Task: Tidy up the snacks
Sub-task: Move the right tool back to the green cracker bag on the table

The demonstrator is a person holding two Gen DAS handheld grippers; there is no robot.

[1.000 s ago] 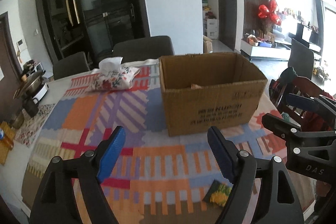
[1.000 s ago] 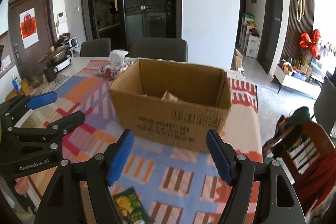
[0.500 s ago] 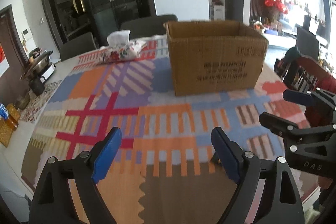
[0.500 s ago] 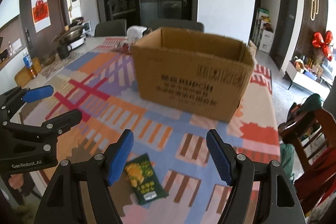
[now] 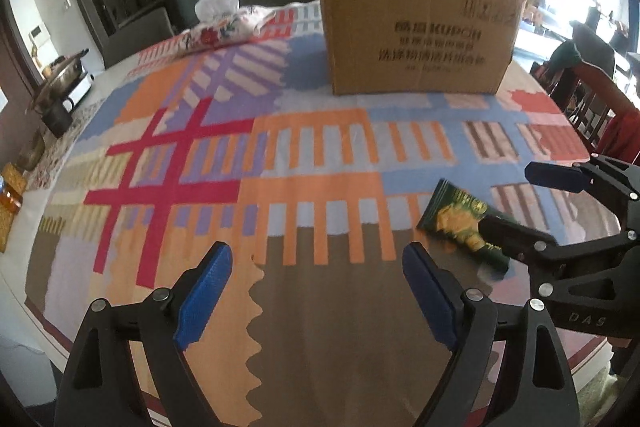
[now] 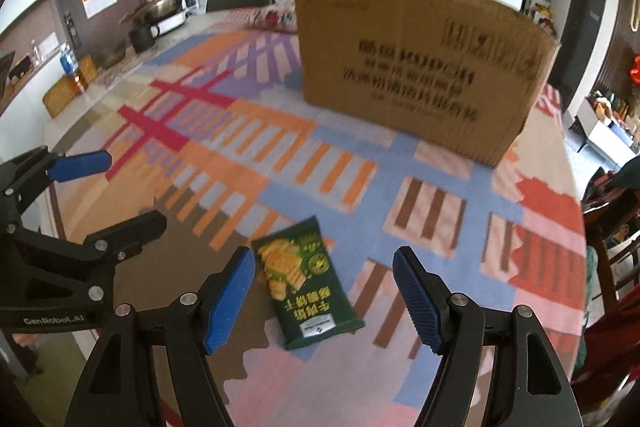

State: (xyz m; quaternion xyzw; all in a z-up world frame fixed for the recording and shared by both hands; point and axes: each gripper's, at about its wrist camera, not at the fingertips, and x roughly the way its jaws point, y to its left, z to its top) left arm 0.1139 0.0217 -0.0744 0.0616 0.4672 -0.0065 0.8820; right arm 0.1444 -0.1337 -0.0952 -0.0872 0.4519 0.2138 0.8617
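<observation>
A green snack packet (image 6: 308,279) lies flat on the patterned tablecloth near the front edge. My right gripper (image 6: 323,263) hangs open just above it, the packet lying between and a little beyond its blue pads, untouched. In the left wrist view the packet (image 5: 460,219) sits to the right, partly hidden by the right gripper (image 5: 512,199). My left gripper (image 5: 316,267) is open over bare cloth with nothing between its fingers; from the right wrist view it (image 6: 132,189) shows at the left. A brown cardboard box (image 5: 420,35) (image 6: 416,67) stands open-topped at the far side.
A floral tissue pack (image 5: 224,23) lies left of the box. A pot and kettle (image 5: 60,95) stand on the table's far left rim. A wooden chair with red cloth (image 6: 612,227) is close on the right. The table's front edge (image 5: 80,351) runs just under the grippers.
Both grippers have sunk toward the table and tipped downward. The box has risen in both views. The snack packet now lies between the right gripper's fingers. The left jaws stand slightly wider.
</observation>
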